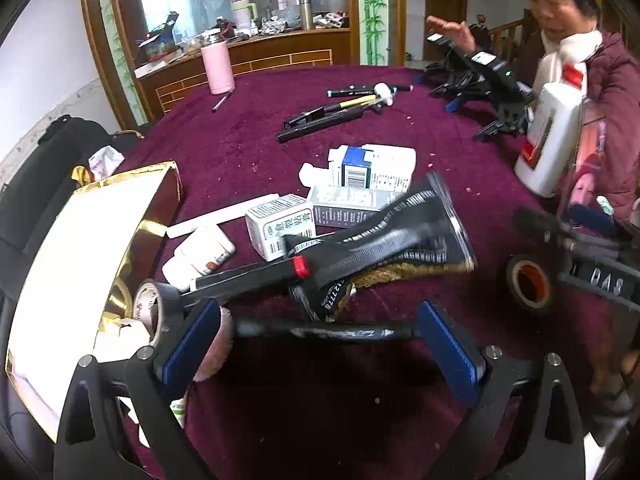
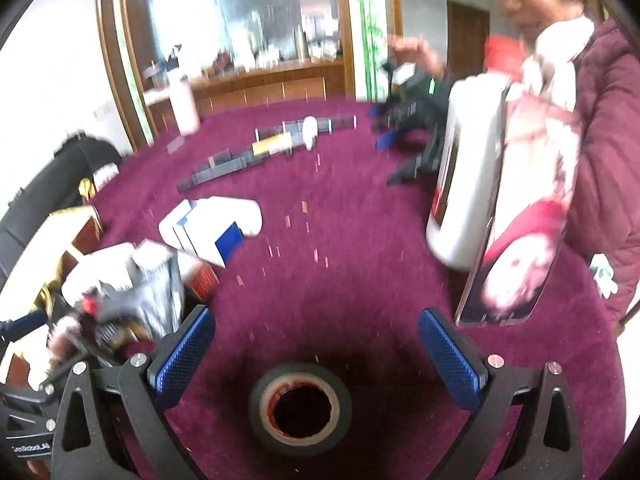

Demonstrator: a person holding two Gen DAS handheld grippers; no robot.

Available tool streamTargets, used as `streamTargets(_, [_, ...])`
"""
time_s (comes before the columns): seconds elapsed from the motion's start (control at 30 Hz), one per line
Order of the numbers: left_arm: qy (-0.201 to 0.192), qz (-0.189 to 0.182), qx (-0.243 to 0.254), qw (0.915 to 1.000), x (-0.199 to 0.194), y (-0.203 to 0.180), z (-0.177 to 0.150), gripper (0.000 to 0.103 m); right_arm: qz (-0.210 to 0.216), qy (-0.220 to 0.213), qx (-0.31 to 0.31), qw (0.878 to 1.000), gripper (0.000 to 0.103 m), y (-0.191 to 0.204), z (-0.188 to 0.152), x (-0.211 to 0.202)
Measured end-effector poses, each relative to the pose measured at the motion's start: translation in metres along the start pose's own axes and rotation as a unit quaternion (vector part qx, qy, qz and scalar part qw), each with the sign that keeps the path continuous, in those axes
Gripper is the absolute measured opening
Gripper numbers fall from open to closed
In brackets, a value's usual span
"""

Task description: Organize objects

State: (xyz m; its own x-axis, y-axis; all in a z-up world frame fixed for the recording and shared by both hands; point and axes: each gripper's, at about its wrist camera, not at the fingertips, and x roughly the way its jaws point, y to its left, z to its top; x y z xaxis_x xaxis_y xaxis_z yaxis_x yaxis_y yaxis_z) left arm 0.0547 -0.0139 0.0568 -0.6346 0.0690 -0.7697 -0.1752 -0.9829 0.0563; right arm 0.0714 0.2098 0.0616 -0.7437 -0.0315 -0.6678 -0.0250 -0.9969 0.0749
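Your tape roll [image 2: 301, 409] lies on the cloth [image 2: 340, 240] between your right gripper's [image 2: 316, 354] wide, empty fingers. Left of the tape, blur smears the boxes [image 2: 212, 224]. Your left gripper [image 1: 318, 354] gapes empty beside a half-hidden second roll [image 1: 150, 308].

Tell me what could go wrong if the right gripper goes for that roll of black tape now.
The right gripper is open over the black tape roll, but the view is blurred, so it may close off-centre. A white bottle hangs tilted above the cloth and might get knocked. The left gripper sits amid a crowded pile of boxes.
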Motion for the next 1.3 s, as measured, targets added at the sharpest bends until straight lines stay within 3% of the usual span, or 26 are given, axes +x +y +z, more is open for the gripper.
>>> streamTargets(0.27, [-0.064, 0.044, -0.071, 0.9945, -0.030, 0.049, 0.005, 0.099, 0.044, -0.050, -0.053, 0.996, 0.103, 0.028, 0.014, -0.024])
streamTargets(0.43, [-0.069, 0.080, -0.095, 0.9898, -0.034, 0.064, 0.017, 0.099, 0.074, -0.063, -0.085, 0.992, 0.103, 0.040, 0.022, -0.027])
streamTargets(0.63, [-0.058, 0.086, -0.107, 0.9889, -0.027, 0.060, 0.026, 0.099, 0.096, -0.057, -0.106, 0.988, 0.103, 0.050, 0.021, -0.016])
streamTargets(0.9, [-0.051, 0.098, -0.083, 0.9904, -0.020, 0.042, 0.033, 0.099, 0.105, -0.055, -0.097, 0.988, 0.103, 0.043, 0.019, -0.009])
streamTargets(1.3, [-0.055, 0.067, -0.073, 0.9935, -0.033, 0.048, 0.014, 0.099, 0.098, -0.041, -0.107, 0.989, 0.103, 0.034, 0.017, -0.020])
